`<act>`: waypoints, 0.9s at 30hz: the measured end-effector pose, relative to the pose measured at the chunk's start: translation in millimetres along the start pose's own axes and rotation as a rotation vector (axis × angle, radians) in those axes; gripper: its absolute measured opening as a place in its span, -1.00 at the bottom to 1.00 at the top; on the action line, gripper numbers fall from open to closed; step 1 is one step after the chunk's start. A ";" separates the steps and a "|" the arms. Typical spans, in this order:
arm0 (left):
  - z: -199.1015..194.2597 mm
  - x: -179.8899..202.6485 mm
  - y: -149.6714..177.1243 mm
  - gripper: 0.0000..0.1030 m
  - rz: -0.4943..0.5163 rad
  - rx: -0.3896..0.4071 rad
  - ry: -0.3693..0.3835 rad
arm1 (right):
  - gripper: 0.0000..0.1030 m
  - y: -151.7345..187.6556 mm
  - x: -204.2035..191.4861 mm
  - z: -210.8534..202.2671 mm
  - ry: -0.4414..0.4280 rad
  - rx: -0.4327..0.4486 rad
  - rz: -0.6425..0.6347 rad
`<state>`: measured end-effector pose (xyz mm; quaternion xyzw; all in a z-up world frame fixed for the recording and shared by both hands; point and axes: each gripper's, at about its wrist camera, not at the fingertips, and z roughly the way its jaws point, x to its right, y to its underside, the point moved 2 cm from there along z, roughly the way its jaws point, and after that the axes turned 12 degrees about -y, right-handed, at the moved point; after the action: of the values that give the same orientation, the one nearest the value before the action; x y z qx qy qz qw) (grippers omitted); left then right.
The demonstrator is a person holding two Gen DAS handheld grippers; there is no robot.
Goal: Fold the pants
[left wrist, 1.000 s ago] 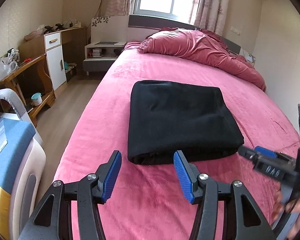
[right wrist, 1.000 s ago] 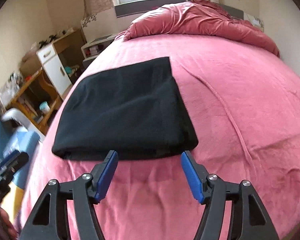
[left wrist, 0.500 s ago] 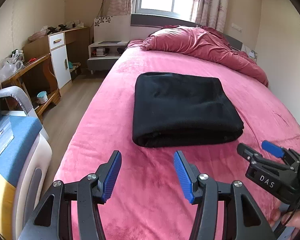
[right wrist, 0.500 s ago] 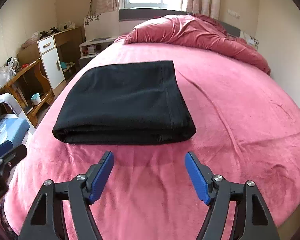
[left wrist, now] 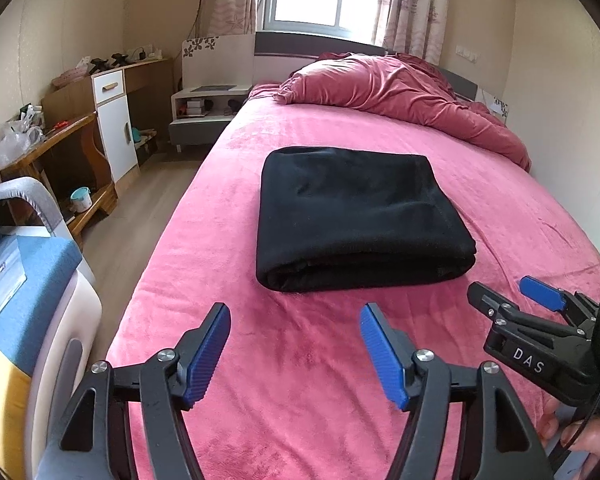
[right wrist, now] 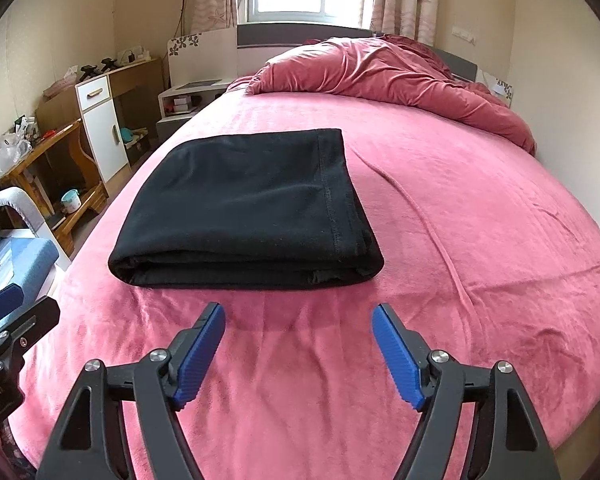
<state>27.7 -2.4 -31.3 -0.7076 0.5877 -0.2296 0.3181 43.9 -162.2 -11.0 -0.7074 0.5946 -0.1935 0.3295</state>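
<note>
Black pants (left wrist: 356, 216) (right wrist: 244, 208) lie folded in a thick flat rectangle on the pink bed (left wrist: 300, 380) (right wrist: 480, 208). My left gripper (left wrist: 296, 316) hovers over bare blanket a little short of the pants' near folded edge; its jaws are opening and hold nothing. My right gripper (right wrist: 298, 314) is likewise just short of that edge, jaws opening, with nothing between its blue pads. In the left wrist view the right gripper (left wrist: 512, 292) appears at the far right, held by a hand (left wrist: 580, 436). The left gripper's tip (right wrist: 16, 312) shows at the left edge of the right wrist view.
A rumpled pink duvet (left wrist: 400, 92) is heaped at the head of the bed under the window. Left of the bed stand a nightstand (left wrist: 204, 112), a white-and-wood cabinet and desk (left wrist: 100, 128), and a chair with a blue cushion (left wrist: 24, 280). A wall runs along the right.
Both grippers have drawn back from the pants' near edge, so the pants sit farther off in each view. The jaws of both stand wider apart than before.
</note>
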 end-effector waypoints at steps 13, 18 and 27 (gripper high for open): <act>-1.5 -1.6 -0.4 0.35 -0.014 0.010 -0.009 | 0.53 2.3 -0.7 -1.6 -0.013 -0.005 -0.002; -1.5 -1.4 -0.2 0.35 -0.015 0.007 -0.017 | 0.54 3.3 -0.6 -0.5 -0.017 -0.011 0.000; -1.1 -4.1 0.0 0.35 -0.022 0.003 -0.016 | 0.55 3.5 -0.9 -0.2 -0.016 -0.015 -0.002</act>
<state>26.1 1.5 -30.4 -0.7154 0.5769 -0.2285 0.3214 41.0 -161.6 -13.2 -0.7120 0.5927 -0.1836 0.3288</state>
